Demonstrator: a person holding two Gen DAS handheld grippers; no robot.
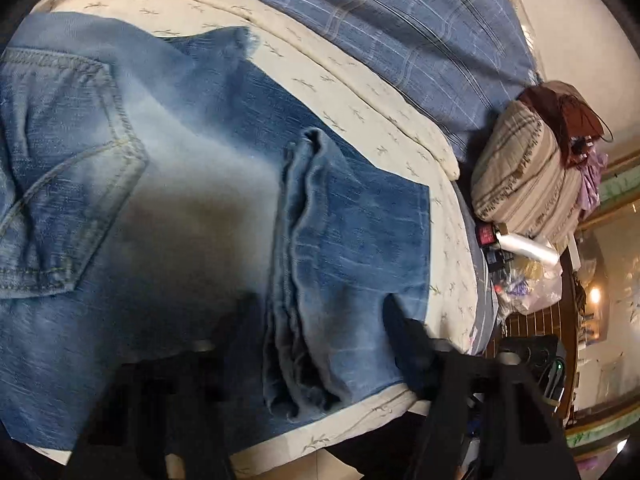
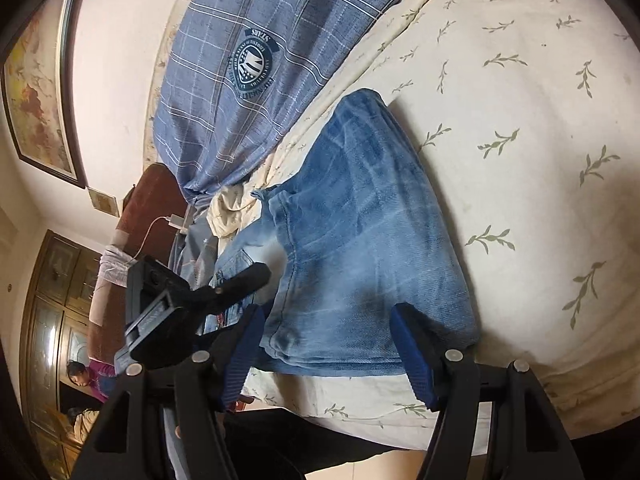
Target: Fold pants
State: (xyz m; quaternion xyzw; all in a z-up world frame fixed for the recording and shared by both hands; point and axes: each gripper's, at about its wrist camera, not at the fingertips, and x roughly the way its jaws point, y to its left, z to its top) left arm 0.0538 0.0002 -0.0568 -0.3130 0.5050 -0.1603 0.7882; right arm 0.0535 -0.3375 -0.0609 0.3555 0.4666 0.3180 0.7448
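Faded blue jeans [image 1: 192, 184] lie folded on the cream leaf-print bedspread [image 1: 360, 112], back pocket [image 1: 60, 168] at the left. My left gripper [image 1: 316, 316] hovers low over them, open, its dark blurred fingers [image 1: 404, 332] either side of a raised fold of denim [image 1: 296, 280]. In the right wrist view the jeans [image 2: 360, 240] run away from me. My right gripper [image 2: 326, 336] stands open at their near end, blue pads [image 2: 412, 356] flanking the denim without squeezing it. The left gripper [image 2: 248, 276] shows there as a black tool over the jeans' far left part.
A blue checked duvet [image 1: 400, 28] lies along the wall behind the jeans. Beyond the bed's end sit a striped rolled blanket [image 1: 524, 176], bottles and plastic bags [image 1: 528, 268]. The mattress edge [image 2: 360, 412] is close below my right gripper. A person [image 2: 80, 376] is far off at lower left.
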